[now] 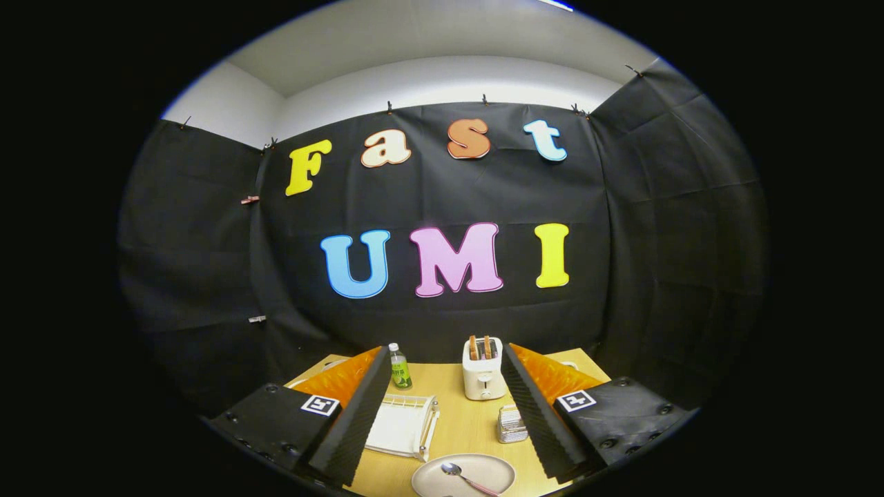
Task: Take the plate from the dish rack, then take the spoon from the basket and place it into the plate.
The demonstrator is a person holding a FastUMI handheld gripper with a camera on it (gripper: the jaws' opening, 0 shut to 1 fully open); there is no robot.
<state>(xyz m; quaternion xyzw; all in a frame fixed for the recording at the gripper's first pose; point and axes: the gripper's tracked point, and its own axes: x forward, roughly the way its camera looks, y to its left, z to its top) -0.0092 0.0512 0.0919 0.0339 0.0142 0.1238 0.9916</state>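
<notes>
A beige plate point(464, 476) lies flat on the wooden table point(459, 428), low between my two fingers. A spoon point(467, 478) with a shiny bowl and a pinkish handle rests in the plate. The white dish rack point(404, 426) sits just beside the left finger, with a white tray under it. A small ribbed metal basket point(511, 424) stands against the right finger. My gripper point(445, 386) is held above the table, open wide, with nothing between its fingers.
A white toaster point(483, 373) with two slices of toast stands at the back of the table. A green-labelled bottle point(399, 367) is to its left, behind the rack. Black cloth walls close the booth behind and on both sides.
</notes>
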